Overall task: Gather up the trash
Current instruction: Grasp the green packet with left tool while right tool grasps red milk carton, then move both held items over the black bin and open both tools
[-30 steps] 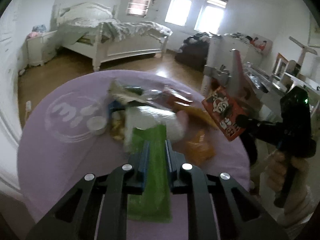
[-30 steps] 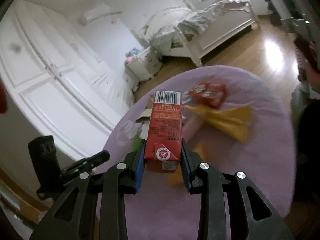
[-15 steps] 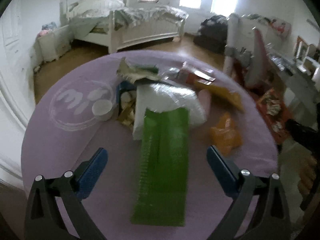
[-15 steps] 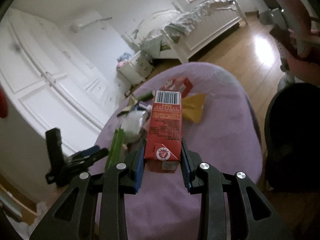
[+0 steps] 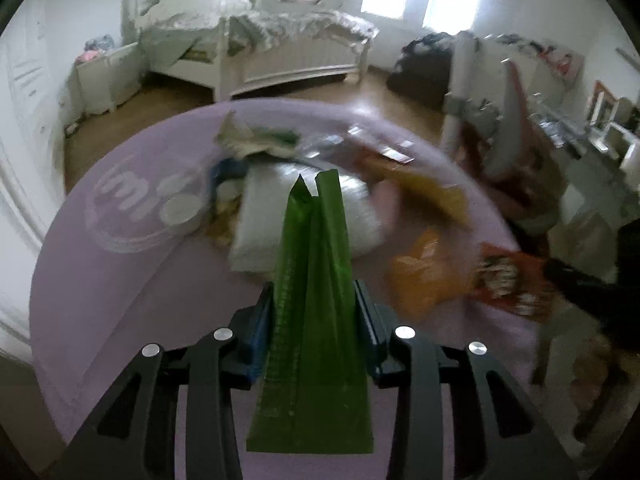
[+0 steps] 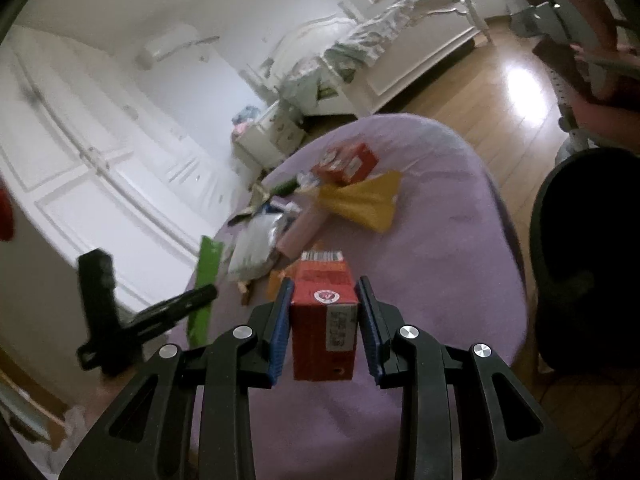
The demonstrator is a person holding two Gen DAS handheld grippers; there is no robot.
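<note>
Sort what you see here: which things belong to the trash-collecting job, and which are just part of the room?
Job:
green wrapper, left gripper closing on it
red carton in right gripper
yellow wrapper
white bag

Room:
bed
nightstand
wardrobe

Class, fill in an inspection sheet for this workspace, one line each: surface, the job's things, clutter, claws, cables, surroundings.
Surface: round table under a purple cloth, white logo print at one side.
Job's things: green wrapper in the left claw; red carton in the right claw.
Clutter: a heap of litter mid-table: white bag, yellow wrapper, red box, orange wrapper, small white lid.
Claws: left claw closing, the green wrapper creased between its pads; right claw shut on the red carton.
Cables: nothing seen.
Surroundings: bedroom with white bed, white wardrobe, wooden floor, dark bin beside the table.
</note>
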